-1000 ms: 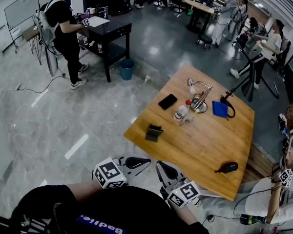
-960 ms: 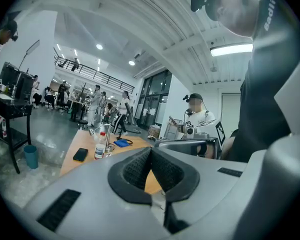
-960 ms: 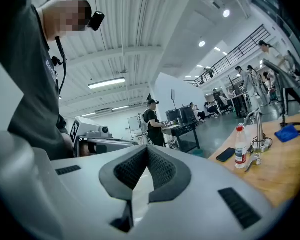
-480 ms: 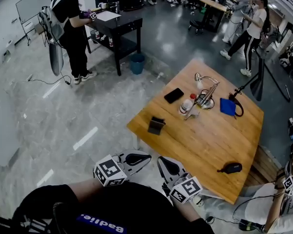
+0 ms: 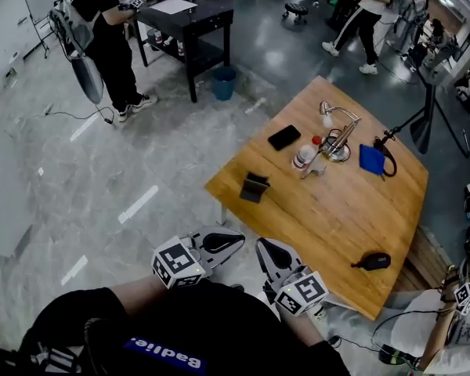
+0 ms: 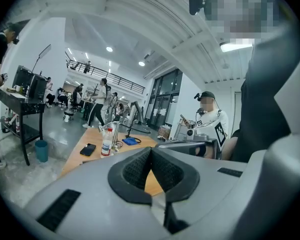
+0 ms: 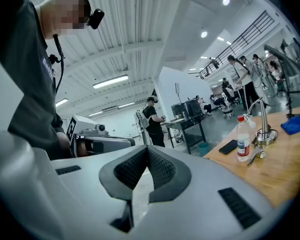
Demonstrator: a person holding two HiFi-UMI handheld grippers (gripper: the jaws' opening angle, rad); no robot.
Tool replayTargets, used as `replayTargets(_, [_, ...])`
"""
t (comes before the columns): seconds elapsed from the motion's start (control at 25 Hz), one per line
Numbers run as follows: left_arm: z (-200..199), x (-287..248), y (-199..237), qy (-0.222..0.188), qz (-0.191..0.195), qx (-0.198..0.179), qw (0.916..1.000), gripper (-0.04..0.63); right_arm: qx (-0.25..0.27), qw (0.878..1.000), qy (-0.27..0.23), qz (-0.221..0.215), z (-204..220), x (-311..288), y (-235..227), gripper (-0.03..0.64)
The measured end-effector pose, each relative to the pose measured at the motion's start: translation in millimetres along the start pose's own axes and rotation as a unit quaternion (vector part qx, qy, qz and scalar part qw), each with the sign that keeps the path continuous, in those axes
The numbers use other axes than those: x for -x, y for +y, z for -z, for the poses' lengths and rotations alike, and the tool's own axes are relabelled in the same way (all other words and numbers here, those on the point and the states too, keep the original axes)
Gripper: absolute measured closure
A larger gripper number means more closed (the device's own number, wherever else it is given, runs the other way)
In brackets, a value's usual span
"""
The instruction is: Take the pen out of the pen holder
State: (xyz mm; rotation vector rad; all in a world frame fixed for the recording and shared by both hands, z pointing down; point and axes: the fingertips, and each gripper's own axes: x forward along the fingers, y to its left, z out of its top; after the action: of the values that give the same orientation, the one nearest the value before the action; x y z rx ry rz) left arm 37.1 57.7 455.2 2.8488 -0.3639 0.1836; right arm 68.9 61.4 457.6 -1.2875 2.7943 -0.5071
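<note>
A wooden table [image 5: 352,225] stands ahead to my right. At its far side a small metal stand with a round base [image 5: 338,146] holds a slanted metal rod; whether this is the pen holder I cannot tell, and no pen is clear. A clear bottle with a red cap [image 5: 304,155] stands beside it. Both grippers hang close to my body, short of the table. The left gripper [image 5: 229,243] and right gripper [image 5: 268,251] are shut with nothing between the pads. The left gripper view shows the shut left gripper [image 6: 151,153], the right gripper view the shut right gripper [image 7: 147,151].
On the table lie a black phone [image 5: 284,137], a small black stand [image 5: 254,187], a blue pouch [image 5: 371,160] and a black mouse-like thing [image 5: 374,261]. A person [image 5: 102,37] stands at a black desk [image 5: 189,14]. A blue bin [image 5: 224,82] sits on the floor.
The view has shifted, so the table sits slightly further right and lower. Both grippers stay shut near my body. People in the background have walked on.
</note>
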Motion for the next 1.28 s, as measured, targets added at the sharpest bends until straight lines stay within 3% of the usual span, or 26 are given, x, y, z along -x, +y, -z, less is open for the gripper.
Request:
replayTargets(0.28, [-14.7, 0.3, 50.2, -0.004, 0.034, -0.003, 0.9994, 0.586, -0.006, 0.999, 0.011, 0.043, -8.5, -38.8, -23.4, 0.611])
replayTargets(0.72, [-36.5, 1.1, 119.8, 0.005, 0.079, -0.019, 0.9967, 0.586, -0.003, 0.995, -0.013, 0.103, -33.6, -94.3, -65.5, 0.611])
replayTargets(1.04, [-35.5, -20.5, 133.8, 0.009, 0.054, -0.008, 0.9985, 0.586, -0.01, 0.994, 0.015, 0.103, -18.4, -89.5, -117.1, 0.611])
replayTargets(1.28, [-34.5, -35.4, 136.6, 0.01, 0.018, -0.007, 0.9998, 0.586, -0.015, 0.992, 0.089, 0.091, 20.7, -82.4, -166.1, 0.611])
